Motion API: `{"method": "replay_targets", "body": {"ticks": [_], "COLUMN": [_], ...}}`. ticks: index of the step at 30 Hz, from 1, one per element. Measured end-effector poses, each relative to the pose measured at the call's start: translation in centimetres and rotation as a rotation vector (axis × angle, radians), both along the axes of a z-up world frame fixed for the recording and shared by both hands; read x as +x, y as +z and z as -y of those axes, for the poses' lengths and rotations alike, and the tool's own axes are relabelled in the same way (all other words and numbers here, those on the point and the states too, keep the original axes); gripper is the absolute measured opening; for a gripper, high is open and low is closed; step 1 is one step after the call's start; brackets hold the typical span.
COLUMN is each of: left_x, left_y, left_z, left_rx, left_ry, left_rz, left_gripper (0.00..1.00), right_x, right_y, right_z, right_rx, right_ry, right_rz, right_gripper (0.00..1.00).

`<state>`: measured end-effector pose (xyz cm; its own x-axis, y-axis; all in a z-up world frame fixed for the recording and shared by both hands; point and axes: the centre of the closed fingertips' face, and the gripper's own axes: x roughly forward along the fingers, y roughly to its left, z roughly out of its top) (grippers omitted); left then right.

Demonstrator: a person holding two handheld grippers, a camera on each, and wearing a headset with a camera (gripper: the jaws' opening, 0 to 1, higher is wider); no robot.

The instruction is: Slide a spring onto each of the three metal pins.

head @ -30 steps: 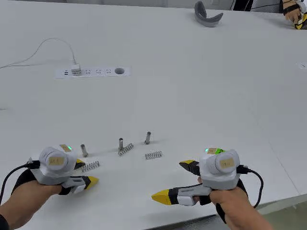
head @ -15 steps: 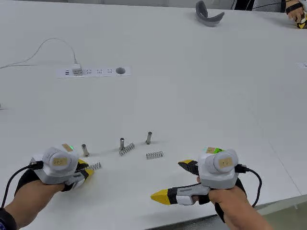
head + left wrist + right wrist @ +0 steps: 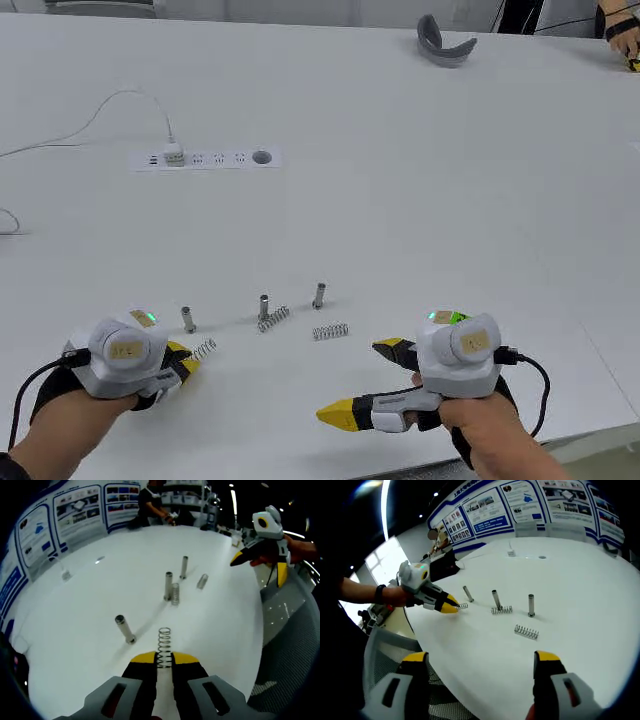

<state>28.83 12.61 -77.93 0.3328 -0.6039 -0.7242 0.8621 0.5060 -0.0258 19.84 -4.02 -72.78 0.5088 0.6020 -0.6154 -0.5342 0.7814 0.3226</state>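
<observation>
Three short metal pins stand upright in a row on the white table: left pin (image 3: 188,319) (image 3: 123,628), middle pin (image 3: 264,306) (image 3: 168,585), right pin (image 3: 319,294) (image 3: 184,566). My left gripper (image 3: 186,361) (image 3: 157,658) is shut on the end of one spring (image 3: 204,349) (image 3: 164,641), which lies low beside the left pin. A second spring (image 3: 273,319) (image 3: 502,610) rests against the middle pin. A third spring (image 3: 330,331) (image 3: 526,631) lies loose in front of the right pin. My right gripper (image 3: 360,381) (image 3: 480,657) is open and holds nothing, near the table's front edge.
A white power strip (image 3: 205,158) with a plug and cable lies further back on the left. A grey curved object (image 3: 445,42) sits at the far edge. The table's front edge (image 3: 590,425) runs close behind my right hand.
My left gripper's jaws, spread either side of the left spring a second ago, have shut on its end. The right gripper has stayed put, and the head camera has shifted slightly.
</observation>
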Motion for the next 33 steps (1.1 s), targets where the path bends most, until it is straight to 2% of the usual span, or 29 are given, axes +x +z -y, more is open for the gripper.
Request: {"method": "replay_targets", "body": {"ticks": [2, 10, 19, 24, 33], "left_x": [-0.3, -1.4, -2.5, -3.1, -3.2], "left_y": [0.4, 1.9, 4.0, 5.0, 6.0], "left_z": [-0.1, -0.9, -2.0, -2.0, -1.2], "left_rx": [0.002, -0.029, -0.053, -0.061, -0.080], "left_ry": [-0.008, 0.011, 0.027, 0.017, -0.003], "left_rz": [0.013, 0.024, 0.057, 0.075, 0.091], "left_gripper": [0.11, 0.11, 0.11, 0.11, 0.10], "right_x": [0.1, 0.3, 0.2, 0.4, 1.5], "right_y": [0.0, 0.3, 0.3, 0.7, 1.9], "right_z": [-0.2, -1.1, -2.5, -3.4, -4.7], "right_rx": [0.002, 0.017, 0.047, 0.082, 0.134], "right_ry": [0.007, 0.027, 0.061, 0.071, 0.096], "right_rz": [0.000, 0.006, 0.001, -0.001, 0.016], "right_gripper": [0.87, 0.87, 0.86, 0.86, 0.78]}}
